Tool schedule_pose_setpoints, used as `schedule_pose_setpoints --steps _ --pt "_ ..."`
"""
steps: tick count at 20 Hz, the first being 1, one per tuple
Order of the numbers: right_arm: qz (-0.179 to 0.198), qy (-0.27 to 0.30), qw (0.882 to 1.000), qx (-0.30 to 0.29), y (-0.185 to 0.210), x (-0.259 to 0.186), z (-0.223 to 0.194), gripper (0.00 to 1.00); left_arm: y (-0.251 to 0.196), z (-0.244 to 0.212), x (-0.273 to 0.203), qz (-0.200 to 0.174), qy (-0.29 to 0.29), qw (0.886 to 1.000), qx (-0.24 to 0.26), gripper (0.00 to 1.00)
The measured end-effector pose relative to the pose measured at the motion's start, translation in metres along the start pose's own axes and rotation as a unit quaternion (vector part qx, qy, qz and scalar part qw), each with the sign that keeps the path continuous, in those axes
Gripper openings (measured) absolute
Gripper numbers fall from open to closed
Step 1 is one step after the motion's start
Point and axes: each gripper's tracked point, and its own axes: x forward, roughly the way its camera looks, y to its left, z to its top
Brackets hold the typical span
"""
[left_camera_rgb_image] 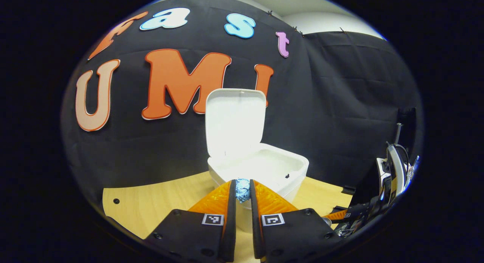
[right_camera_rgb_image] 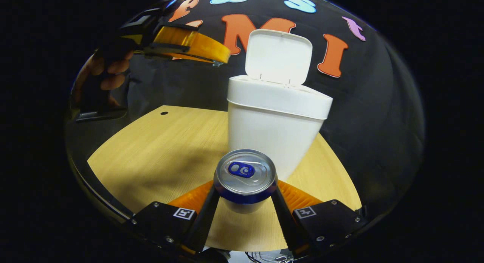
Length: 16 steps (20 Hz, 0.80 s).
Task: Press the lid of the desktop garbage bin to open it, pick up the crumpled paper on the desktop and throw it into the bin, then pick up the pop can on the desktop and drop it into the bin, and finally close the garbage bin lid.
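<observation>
The white desktop bin (left_camera_rgb_image: 291, 172) stands on the wooden table with its lid (left_camera_rgb_image: 234, 119) swung up. My left gripper (left_camera_rgb_image: 242, 184) is shut on the small crumpled paper ball (left_camera_rgb_image: 242, 192), held just short of the bin's near rim and about level with it. In the right gripper view, the pop can (right_camera_rgb_image: 245, 174) stands upright in front of the bin (right_camera_rgb_image: 276, 123), whose lid (right_camera_rgb_image: 280, 56) is raised. My right gripper (right_camera_rgb_image: 245, 188) is shut on the can, a finger against each side. The left gripper (right_camera_rgb_image: 221, 58), held by a hand (right_camera_rgb_image: 109, 72), hovers high to the left of the bin.
The wooden table (right_camera_rgb_image: 159, 149) has a rounded front edge and a small hole (right_camera_rgb_image: 164, 113) near its back left. The black cloth wall stands close behind the bin. The right gripper's body (left_camera_rgb_image: 355, 208) sits low at the right of the left gripper view.
</observation>
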Motion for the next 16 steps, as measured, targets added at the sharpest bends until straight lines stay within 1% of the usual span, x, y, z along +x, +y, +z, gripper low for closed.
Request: schedule_pose_setpoints --steps 3,7,8,9,10,11,12,13,14,15,16 --pt "-0.013 0.003 1.000 0.014 -0.013 -0.005 -0.005 0.80 -0.014 0.001 0.015 -0.016 0.007 1.000 -0.005 0.22" --pt "-0.028 -0.002 0.999 0.027 -0.028 -0.013 0.000 0.80 -0.021 -0.009 0.029 -0.018 0.025 0.999 -0.009 0.23" --pt "-0.031 -0.003 0.999 0.027 -0.031 -0.014 0.003 0.80 -0.019 -0.011 0.030 -0.015 0.028 0.999 -0.005 0.22" --pt "-0.036 -0.005 0.999 0.027 -0.036 -0.015 0.005 0.80 -0.021 -0.014 0.032 -0.014 0.033 0.999 -0.002 0.25" --pt "-0.038 -0.007 0.999 0.027 -0.040 -0.017 0.006 0.75 -0.021 -0.015 0.034 -0.011 0.033 0.999 0.000 0.25" --pt "-0.042 -0.010 0.999 0.029 -0.043 -0.018 0.009 0.80 -0.018 -0.016 0.036 -0.004 0.033 0.999 0.004 0.25" --pt "-0.044 -0.012 0.998 0.033 -0.047 -0.021 0.010 0.80 -0.016 -0.017 0.037 0.005 0.035 0.999 0.008 0.29" --pt "-0.048 -0.013 0.998 0.035 -0.051 -0.021 0.012 0.80 -0.014 -0.018 0.038 0.012 0.034 0.999 0.008 0.30" --pt "-0.052 -0.014 0.998 0.037 -0.056 -0.021 0.012 0.80 -0.014 -0.018 0.040 0.013 0.037 0.999 0.007 0.33" --pt "-0.054 -0.017 0.998 0.038 -0.058 -0.021 0.015 0.80 -0.014 -0.019 0.040 0.014 0.039 0.999 0.005 0.33" --pt "-0.058 -0.018 0.997 0.038 -0.060 -0.022 0.015 0.80 -0.014 -0.020 0.040 0.014 0.038 0.999 0.005 0.31"
